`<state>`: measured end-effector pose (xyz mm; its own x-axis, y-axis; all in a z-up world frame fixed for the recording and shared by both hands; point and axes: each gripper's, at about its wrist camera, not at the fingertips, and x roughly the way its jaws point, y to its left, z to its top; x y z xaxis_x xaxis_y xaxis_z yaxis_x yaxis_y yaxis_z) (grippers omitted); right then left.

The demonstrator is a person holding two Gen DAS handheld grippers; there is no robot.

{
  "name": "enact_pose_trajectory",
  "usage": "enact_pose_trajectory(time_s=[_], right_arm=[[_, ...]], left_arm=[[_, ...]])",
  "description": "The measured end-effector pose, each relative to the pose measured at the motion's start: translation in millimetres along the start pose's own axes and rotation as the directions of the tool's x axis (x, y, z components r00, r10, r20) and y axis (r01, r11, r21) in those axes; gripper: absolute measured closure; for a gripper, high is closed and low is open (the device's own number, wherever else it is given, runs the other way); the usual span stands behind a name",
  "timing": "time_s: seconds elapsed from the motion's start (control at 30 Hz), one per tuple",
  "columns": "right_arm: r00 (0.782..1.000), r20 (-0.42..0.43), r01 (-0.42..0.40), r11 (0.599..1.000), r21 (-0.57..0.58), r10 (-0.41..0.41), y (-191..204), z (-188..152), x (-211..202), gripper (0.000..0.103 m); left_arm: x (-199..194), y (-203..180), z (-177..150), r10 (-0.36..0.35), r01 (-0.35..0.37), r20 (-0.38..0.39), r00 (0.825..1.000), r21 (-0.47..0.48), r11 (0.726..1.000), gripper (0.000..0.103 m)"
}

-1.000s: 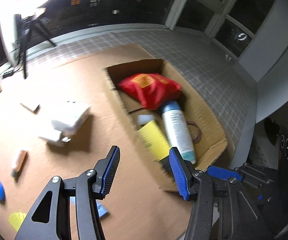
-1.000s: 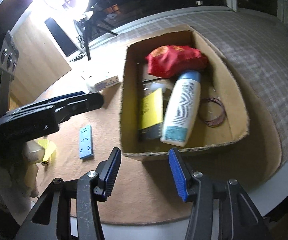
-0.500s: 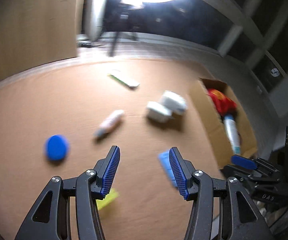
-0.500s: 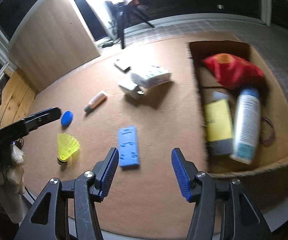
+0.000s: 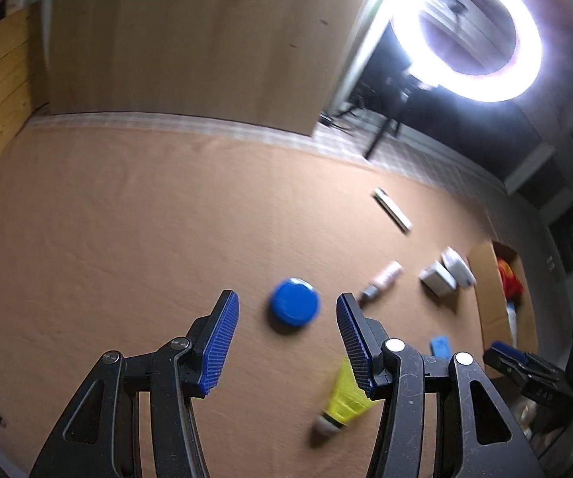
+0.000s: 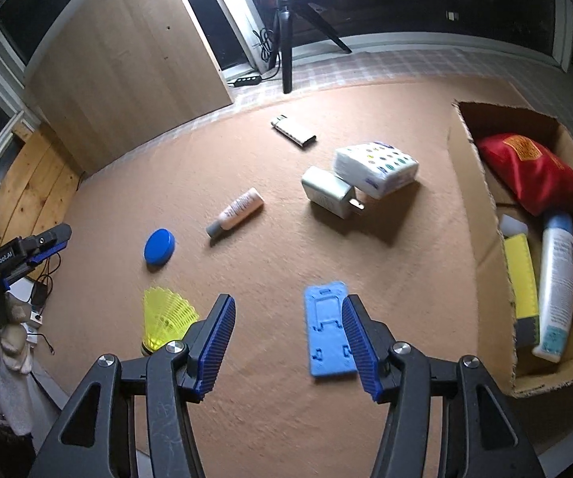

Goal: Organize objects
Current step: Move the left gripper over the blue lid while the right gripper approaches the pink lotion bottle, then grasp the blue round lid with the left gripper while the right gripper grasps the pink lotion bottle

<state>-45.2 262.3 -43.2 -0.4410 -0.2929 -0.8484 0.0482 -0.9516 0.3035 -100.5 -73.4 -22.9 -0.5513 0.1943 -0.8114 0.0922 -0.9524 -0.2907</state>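
My left gripper [image 5: 286, 342] is open and empty above the brown mat, with a blue round lid [image 5: 295, 307] lying just past its fingertips. A yellow shuttlecock [image 5: 344, 402] lies partly behind its right finger. My right gripper [image 6: 288, 342] is open too, holding nothing; a flat blue plastic piece [image 6: 328, 334] lies on the mat beside its right finger. The yellow shuttlecock [image 6: 167, 318] sits left of its left finger. A small tube [image 6: 236, 213], a white plug adapter [image 6: 328, 195] and a tissue pack [image 6: 376, 165] lie farther out.
An open cardboard box [image 6: 481, 215] at the right holds a red bag [image 6: 529, 171], a white bottle [image 6: 557, 283] and a yellow box [image 6: 521, 275]. A slim white stick [image 6: 292, 129] lies far back. A ring light on a tripod [image 5: 469, 40] and a wooden panel [image 6: 127, 63] stand behind the mat.
Both grippers swung left, away from the cardboard box. The left view now faces the blue lid and shuttlecock; the right view now has the flat blue piece by its right finger.
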Motion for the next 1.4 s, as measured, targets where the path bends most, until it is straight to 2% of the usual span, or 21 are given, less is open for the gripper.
enact_pose_trajectory(time_s=[0.2, 0.47, 0.7, 0.8, 0.97, 1.27, 1.4], right_arm=[[0.999, 0.032, 0.029, 1.0, 0.002, -0.029, 2.7, 11.1, 3.9, 0.051], [1.0, 0.031, 0.002, 0.998, 0.058, -0.003, -1.9, 36.0, 24.1, 0.051], [0.997, -0.069, -0.013, 0.998, 0.06, 0.017, 13.9, 58.5, 72.1, 0.051], [0.993, -0.116, -0.021, 0.998, 0.064, 0.029, 23.7, 63.7, 94.7, 0.051], [0.986, -0.166, -0.02, 0.995, 0.101, 0.037, 29.8, 72.4, 126.5, 0.051], [0.983, -0.182, 0.003, 0.995, 0.102, 0.016, 35.2, 86.2, 143.5, 0.052], [0.981, -0.194, 0.011, 0.996, 0.087, 0.006, 42.0, 95.3, 150.3, 0.061]], left_arm=[[1.9, 22.0, 9.8, 0.022, -0.022, 0.005, 1.0, -0.021, 1.0, 0.047], [40.5, 5.7, 11.7, 0.017, -0.014, -0.055, 0.998, 0.052, 0.999, 0.042], [93.3, -32.6, -5.6, 0.043, -0.009, -0.149, 0.988, 0.225, 0.974, 0.04], [106.0, -38.0, -12.0, 0.055, -0.009, -0.17, 0.984, 0.258, 0.966, 0.039], [121.3, -39.5, -17.1, 0.077, -0.021, -0.189, 0.979, 0.279, 0.96, 0.039], [135.9, -41.3, -19.2, 0.072, -0.005, -0.222, 0.972, 0.289, 0.957, 0.039], [140.2, -44.9, -20.7, 0.083, -0.012, -0.226, 0.971, 0.3, 0.954, 0.04]])
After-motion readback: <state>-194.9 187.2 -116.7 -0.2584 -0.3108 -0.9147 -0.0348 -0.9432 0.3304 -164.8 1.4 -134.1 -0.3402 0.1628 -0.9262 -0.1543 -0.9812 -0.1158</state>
